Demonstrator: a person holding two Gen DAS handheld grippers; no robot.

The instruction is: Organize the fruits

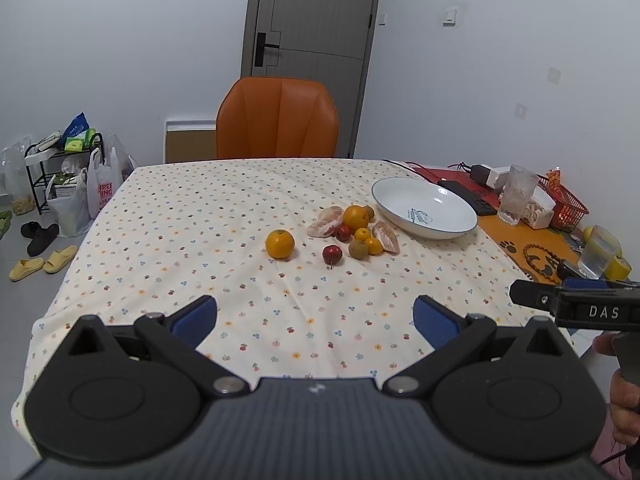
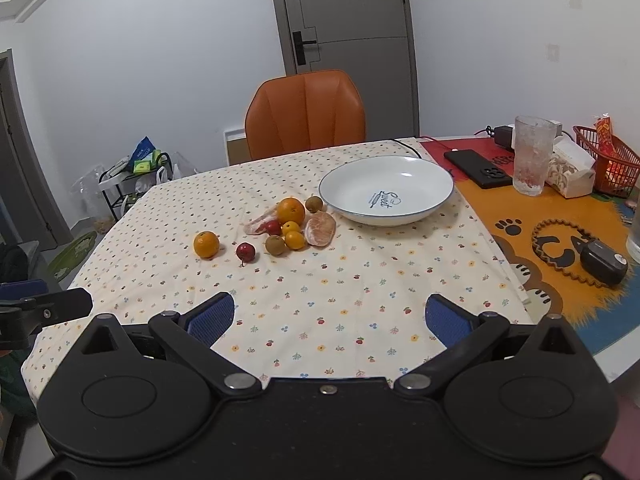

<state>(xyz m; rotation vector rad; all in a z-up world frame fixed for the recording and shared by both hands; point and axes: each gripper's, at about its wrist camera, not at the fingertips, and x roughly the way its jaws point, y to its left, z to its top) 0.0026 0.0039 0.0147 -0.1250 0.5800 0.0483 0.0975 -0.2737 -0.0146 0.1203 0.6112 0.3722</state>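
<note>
Ahead, we see the fruits (image 2: pixel 288 226) clustered mid-worktop (image 2: pixel 360 300), one orange (image 2: pixel 206 244) and a small red fruit (image 2: pixel 245 251) apart to their left, the empty white plate (image 2: pixel 386 190) just right. Our left gripper (image 1: pixel 316 320) and right gripper (image 2: pixel 330 320) both hover wide, holding nothing.

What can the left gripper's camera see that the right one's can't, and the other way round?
Only the left wrist view shows the slippers on the floor and a person's hand. Only the right wrist view shows the word "Sweet" clearly in the plate and the whole black device on the orange mat. Both show the fruit pile, the lone orange and the orange chair.
</note>
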